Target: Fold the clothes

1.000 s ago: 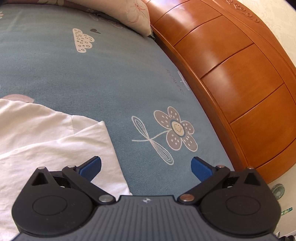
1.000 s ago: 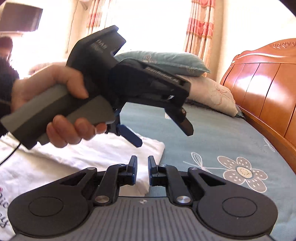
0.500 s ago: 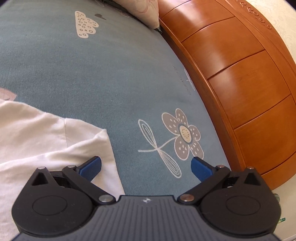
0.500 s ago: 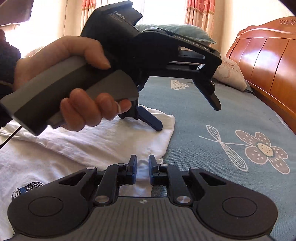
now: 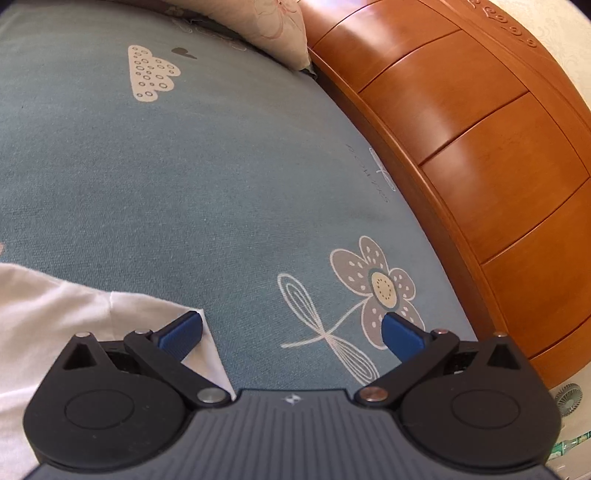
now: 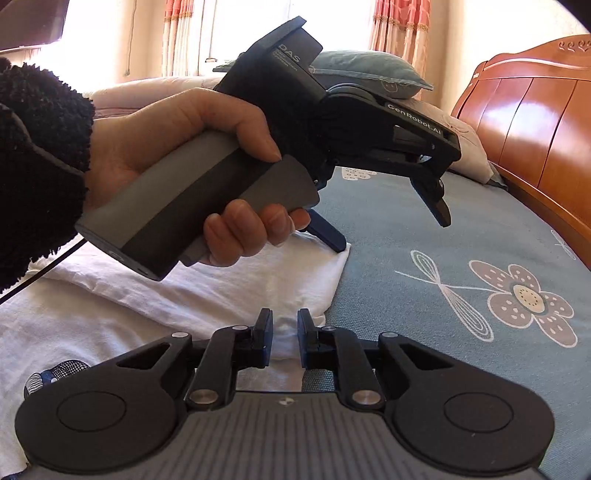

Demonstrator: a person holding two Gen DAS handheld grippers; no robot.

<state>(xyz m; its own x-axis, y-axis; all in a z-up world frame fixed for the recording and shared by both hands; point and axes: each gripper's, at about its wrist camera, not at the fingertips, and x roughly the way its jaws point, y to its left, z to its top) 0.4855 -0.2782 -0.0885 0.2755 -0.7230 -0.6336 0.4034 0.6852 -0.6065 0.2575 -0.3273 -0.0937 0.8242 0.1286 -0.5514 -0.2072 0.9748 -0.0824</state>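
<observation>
a white garment (image 6: 221, 291) lies partly folded on the blue flowered bed (image 5: 221, 184), the left claw (image 5: 291, 332) spread wide over its corner, the right claw (image 6: 284, 343) nearly closed, gripping nothing, at its edge, so pinching that corner seems next.

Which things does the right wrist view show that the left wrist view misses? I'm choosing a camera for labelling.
Only the right wrist view: the hand holding the left gripper, curtains, blue pillow, and the right gripper. Only the left: a cloud print. Both: white garment, flower print, headboard.
</observation>
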